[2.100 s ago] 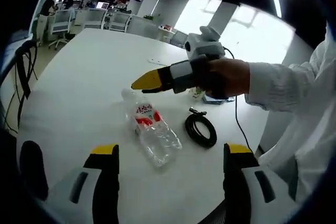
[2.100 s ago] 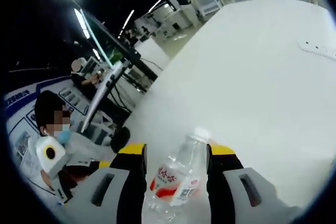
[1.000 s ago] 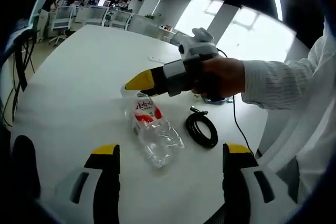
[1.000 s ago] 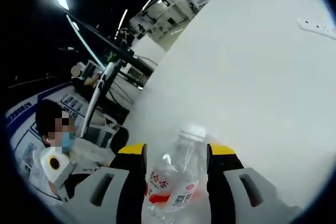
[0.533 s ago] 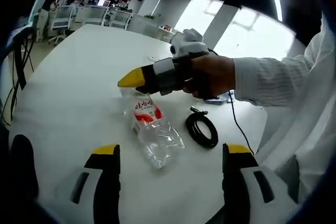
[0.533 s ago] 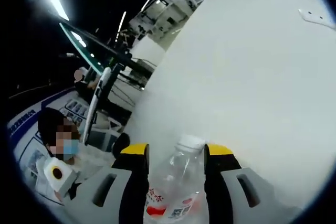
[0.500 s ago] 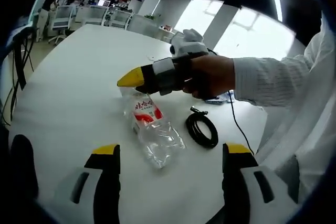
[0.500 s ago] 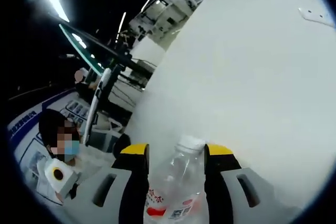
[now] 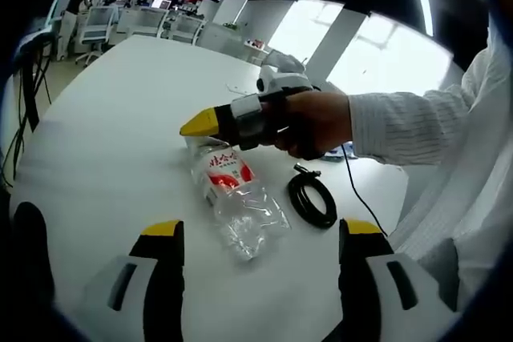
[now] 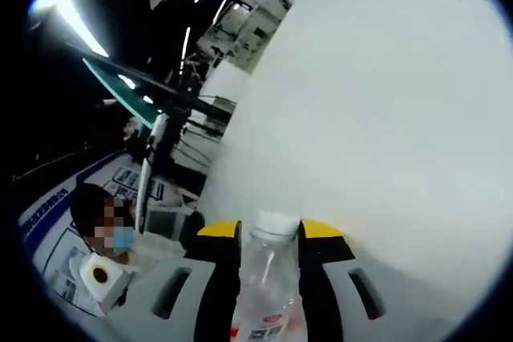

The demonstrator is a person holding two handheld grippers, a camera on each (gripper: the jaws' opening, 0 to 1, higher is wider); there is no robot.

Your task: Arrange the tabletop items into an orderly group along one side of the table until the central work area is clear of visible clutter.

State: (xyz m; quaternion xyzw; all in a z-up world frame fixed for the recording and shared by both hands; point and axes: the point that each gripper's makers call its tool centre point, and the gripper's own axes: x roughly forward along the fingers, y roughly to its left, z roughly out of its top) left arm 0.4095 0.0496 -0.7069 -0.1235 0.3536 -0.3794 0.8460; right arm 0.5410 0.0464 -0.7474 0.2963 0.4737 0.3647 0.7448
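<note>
Bottle (image 9: 236, 198) lies on white table (image 9: 104, 126), neck end between right gripper (image 10: 269, 234) jaws, closed snug on it. Left gripper (image 9: 252, 234) jaws wide apart, holding nothing. Black cable coil (image 9: 314, 200) just beside bottle.

Right claw (image 10: 269, 234) around bottle (image 10: 268, 278) neck

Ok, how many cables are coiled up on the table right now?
1. A black coiled cable lies on the white table, just right of the clear bottle in the left gripper view. Others may be hidden behind the hand.
</note>
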